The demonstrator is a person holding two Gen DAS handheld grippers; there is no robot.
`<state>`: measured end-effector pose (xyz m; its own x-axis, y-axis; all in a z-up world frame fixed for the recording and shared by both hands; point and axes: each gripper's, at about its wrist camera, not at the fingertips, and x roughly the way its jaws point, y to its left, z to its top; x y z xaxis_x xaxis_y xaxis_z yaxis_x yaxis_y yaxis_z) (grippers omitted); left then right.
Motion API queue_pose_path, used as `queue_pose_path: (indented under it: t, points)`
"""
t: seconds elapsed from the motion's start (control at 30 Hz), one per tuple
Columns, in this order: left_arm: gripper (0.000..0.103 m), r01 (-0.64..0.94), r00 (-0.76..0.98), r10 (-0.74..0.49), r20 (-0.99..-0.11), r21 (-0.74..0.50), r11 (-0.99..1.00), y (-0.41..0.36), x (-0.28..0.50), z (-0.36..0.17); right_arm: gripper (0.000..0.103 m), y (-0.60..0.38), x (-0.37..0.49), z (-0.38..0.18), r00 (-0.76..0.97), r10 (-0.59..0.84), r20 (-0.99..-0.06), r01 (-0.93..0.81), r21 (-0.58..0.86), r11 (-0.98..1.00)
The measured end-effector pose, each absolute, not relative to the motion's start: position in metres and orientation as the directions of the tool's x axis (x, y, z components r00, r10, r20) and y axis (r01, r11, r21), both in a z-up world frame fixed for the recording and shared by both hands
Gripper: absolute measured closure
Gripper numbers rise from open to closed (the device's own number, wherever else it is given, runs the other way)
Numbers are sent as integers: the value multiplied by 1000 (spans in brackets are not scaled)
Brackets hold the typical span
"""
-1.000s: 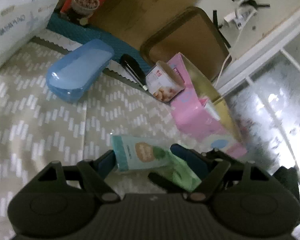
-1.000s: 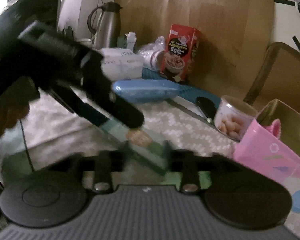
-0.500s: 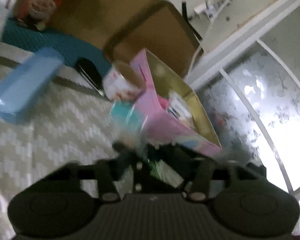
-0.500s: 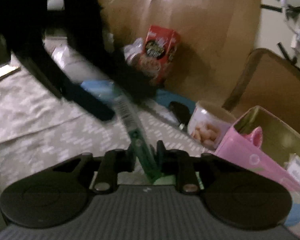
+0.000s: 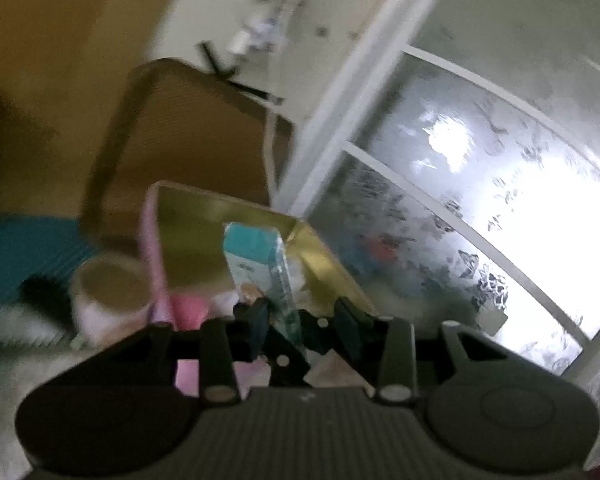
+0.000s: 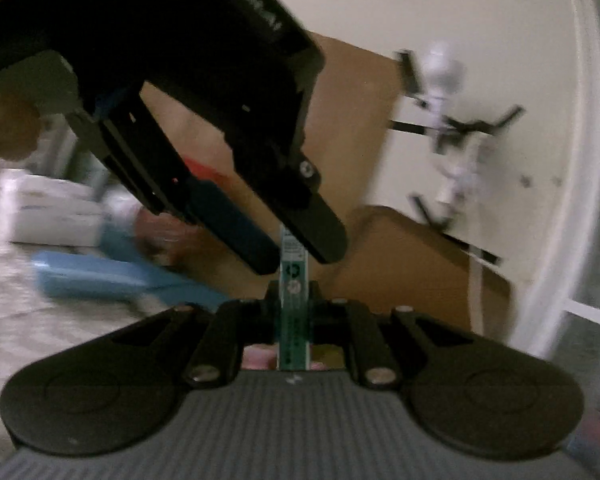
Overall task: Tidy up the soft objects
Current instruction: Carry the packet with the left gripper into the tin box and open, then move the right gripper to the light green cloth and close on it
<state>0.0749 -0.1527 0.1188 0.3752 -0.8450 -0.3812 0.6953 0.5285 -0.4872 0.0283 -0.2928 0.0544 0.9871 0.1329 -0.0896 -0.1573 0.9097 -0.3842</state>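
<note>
A teal and green soft packet (image 5: 260, 268) stands upright over the open pink box with a gold inside (image 5: 204, 232). In the left wrist view my left gripper (image 5: 302, 316) has its blue pads (image 5: 348, 326) apart on either side of the packet, not clearly pressing it. In the right wrist view my right gripper (image 6: 294, 300) is shut on the packet's thin edge (image 6: 294, 300), held up off the table. The left gripper's fingers (image 6: 316, 220) reach down to the packet's top from the upper left.
A white tub with a printed label (image 5: 110, 296) stands left of the pink box. A blue plastic case (image 6: 96, 276) and a white pack (image 6: 48, 216) lie on the patterned cloth. A wooden chair back (image 5: 188, 140) is behind the box, a frosted glass door (image 5: 480, 208) to the right.
The packet has been lifted from the cloth and carried right to above the pink box. The right gripper has closed on its edge. Both cameras have tilted upward.
</note>
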Motion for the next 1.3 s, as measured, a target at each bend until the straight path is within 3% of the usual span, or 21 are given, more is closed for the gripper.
queue_pose_path:
  t: [0.1,0.23,0.3,0.33,0.53,0.7,0.87,0.97,1.03,1.1,1.13,1.2,1.3]
  points:
    - [63,731,352,-854,-384,-457,507,-189,92,117,88,-324,45,54,990,61,-124,-99,-325,941]
    - [60,725,407,-812,-418,-394,565,-224,109,100,87,-360,83,47,969,0,-246,-52,-203,978]
    - [60,698,449,-769,-455,-360,620,-233,115,91,73,-369,98,40,957,-55,-284,-5,-204,979]
    - [59,686,453,-762,-462,-365,629,-232,115,88,63,-374,102,38,953,-90,-290,31,-204,979]
    - [54,667,503,-752,-427,-361,651,-184,99,91,62,-391,58,47,970,-81,-229,64,-82,995]
    - [48,612,532,-716,-452,-379,694,-136,81,78,59,-375,29,44,963,50,-267,-42,34,999]
    - [48,552,533,-673,-512,-392,736,-93,64,50,30,-336,-1,27,855,324,-405,-304,115,946]
    - [45,526,521,-661,-540,-407,747,-69,53,34,29,-301,-6,17,792,371,-484,-399,49,916]
    - [42,511,519,-657,-547,-418,751,-55,48,26,34,-277,-5,10,770,358,-528,-431,-18,902]
    - [42,496,518,-656,-549,-431,753,-41,44,21,62,-259,-1,6,763,354,-541,-447,-46,893]
    - [42,491,519,-654,-550,-435,755,-35,41,18,86,-251,3,7,753,363,-549,-464,-51,884]
    - [38,477,522,-650,-553,-442,760,-25,40,14,92,-237,9,10,768,342,-541,-463,-100,881]
    - [22,449,521,-651,-552,-472,759,-11,41,10,93,-216,15,16,768,371,-523,-482,-90,871]
